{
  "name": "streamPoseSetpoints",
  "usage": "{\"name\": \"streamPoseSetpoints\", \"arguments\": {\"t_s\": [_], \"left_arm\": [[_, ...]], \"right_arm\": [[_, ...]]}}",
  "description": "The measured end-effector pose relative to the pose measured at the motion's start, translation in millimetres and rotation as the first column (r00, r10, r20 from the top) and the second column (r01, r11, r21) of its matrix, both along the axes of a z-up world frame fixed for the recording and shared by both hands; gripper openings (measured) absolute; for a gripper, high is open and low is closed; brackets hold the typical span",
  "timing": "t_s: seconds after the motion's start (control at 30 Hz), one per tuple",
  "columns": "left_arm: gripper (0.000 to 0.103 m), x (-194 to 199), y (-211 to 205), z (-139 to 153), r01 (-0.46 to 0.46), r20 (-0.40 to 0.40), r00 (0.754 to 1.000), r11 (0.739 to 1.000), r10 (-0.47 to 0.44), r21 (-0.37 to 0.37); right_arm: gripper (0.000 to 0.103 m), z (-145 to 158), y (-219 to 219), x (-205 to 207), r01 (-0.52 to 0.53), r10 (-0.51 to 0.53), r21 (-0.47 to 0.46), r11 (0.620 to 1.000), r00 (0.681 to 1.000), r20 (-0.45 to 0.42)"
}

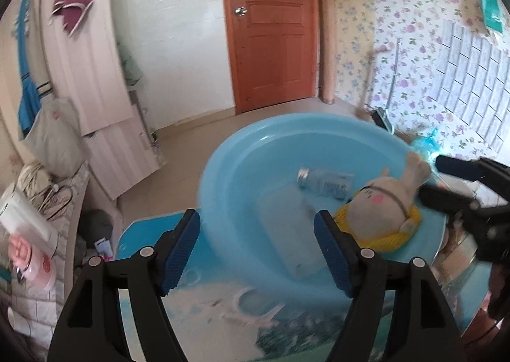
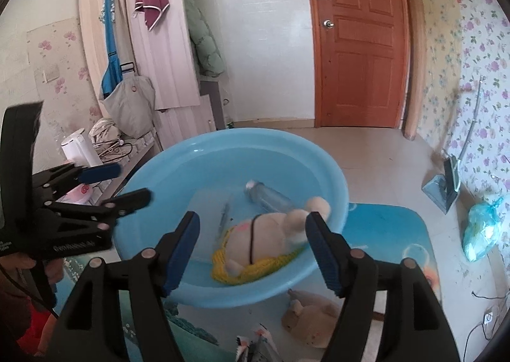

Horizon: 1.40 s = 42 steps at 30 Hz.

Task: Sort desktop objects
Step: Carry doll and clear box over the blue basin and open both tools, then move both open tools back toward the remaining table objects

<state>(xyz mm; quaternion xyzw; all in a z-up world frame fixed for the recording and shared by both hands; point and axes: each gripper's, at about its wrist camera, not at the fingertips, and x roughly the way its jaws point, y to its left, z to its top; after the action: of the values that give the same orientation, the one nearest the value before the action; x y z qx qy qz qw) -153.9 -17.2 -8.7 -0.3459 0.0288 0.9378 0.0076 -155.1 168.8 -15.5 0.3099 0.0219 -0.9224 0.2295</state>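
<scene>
A light blue basin (image 1: 223, 177) stands on the picture-printed tabletop (image 1: 207, 314). Inside it lie a clear bottle (image 1: 325, 183) on its side, a flat pale rectangle (image 1: 287, 228) and a beige plush rabbit (image 1: 379, 205) on a yellow knitted piece (image 1: 382, 240). In the right wrist view the basin (image 2: 153, 177) holds the same bottle (image 2: 271, 199), the rabbit (image 2: 271, 234) and a pen (image 2: 223, 218). My left gripper (image 1: 256, 250) is open over the basin's near rim, holding nothing. My right gripper (image 2: 251, 250) is open just above the rabbit; it enters the left wrist view (image 1: 430, 180) beside the rabbit's ears.
A second beige plush toy (image 2: 310, 320) lies on the table in front of the basin, with small packets (image 2: 255, 346) at the near edge. A low bench at the left carries a white kettle (image 2: 79, 148) and cables. A blue plastic bag (image 2: 481, 228) sits on the floor.
</scene>
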Motion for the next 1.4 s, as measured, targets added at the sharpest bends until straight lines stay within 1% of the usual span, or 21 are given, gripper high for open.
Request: {"name": "streamPoseSetpoints", "arguments": {"t_s": [0.13, 0.17, 0.3, 0.47, 0.63, 0.7, 0.8, 1.0, 1.17, 1.23, 1.4], "left_arm": [[0.079, 20.4, -23.4, -6.3, -0.06, 0.019, 0.998, 0.998, 0.06, -0.009], [0.081, 25.6, -27.4, -7.0, -0.068, 0.014, 0.998, 0.998, 0.068, 0.0], [0.082, 42.2, -43.9, -11.7, -0.112, 0.032, 0.993, 0.994, 0.113, -0.011], [0.082, 56.0, -47.1, -19.8, -0.123, 0.063, 0.99, 0.992, 0.123, -0.012], [0.083, 68.0, -46.2, -31.6, -0.104, 0.095, 0.99, 0.995, 0.103, 0.002], [0.085, 70.5, -43.0, -36.3, -0.092, 0.107, 0.99, 0.996, 0.092, -0.002], [0.086, 71.9, -37.0, -43.7, -0.072, 0.126, 0.989, 0.997, 0.073, -0.011], [0.088, 67.9, -28.6, -57.8, -0.041, 0.163, 0.986, 0.999, 0.044, -0.022], [0.089, 58.4, -22.3, -68.0, -0.014, 0.182, 0.983, 0.999, 0.019, -0.03], [0.089, 53.0, -19.8, -72.6, -0.002, 0.191, 0.982, 0.999, 0.009, -0.034], [0.089, 41.5, -15.6, -79.4, 0.013, 0.203, 0.979, 0.999, -0.003, -0.047]], "right_arm": [[0.069, 2.1, 13.8, 9.8, 0.048, -0.048, 0.013, 0.999, 0.999, -0.005], [0.069, 1.5, 17.7, 12.0, 0.062, -0.062, 0.017, 0.998, 0.998, -0.003], [0.069, -1.0, 31.2, 22.7, 0.105, -0.105, 0.034, 0.994, 0.994, 0.011], [0.069, -1.7, 41.3, 39.5, 0.134, -0.135, 0.068, 0.989, 0.991, 0.023], [0.069, -5.0, 52.8, 53.7, 0.165, -0.169, 0.092, 0.982, 0.985, 0.042], [0.069, -7.7, 57.6, 58.4, 0.173, -0.179, 0.1, 0.98, 0.983, 0.051], [0.069, -12.1, 61.7, 64.3, 0.183, -0.191, 0.113, 0.977, 0.979, 0.066], [0.069, -23.9, 71.1, 71.1, 0.197, -0.21, 0.125, 0.972, 0.973, 0.097], [0.069, -30.6, 76.3, 71.4, 0.204, -0.217, 0.116, 0.972, 0.97, 0.113], [0.069, -31.6, 73.0, 70.5, 0.196, -0.207, 0.095, 0.976, 0.971, 0.124], [0.069, -34.4, 49.0, 73.4, 0.104, -0.112, 0.073, 0.992, 0.987, 0.118]]}}
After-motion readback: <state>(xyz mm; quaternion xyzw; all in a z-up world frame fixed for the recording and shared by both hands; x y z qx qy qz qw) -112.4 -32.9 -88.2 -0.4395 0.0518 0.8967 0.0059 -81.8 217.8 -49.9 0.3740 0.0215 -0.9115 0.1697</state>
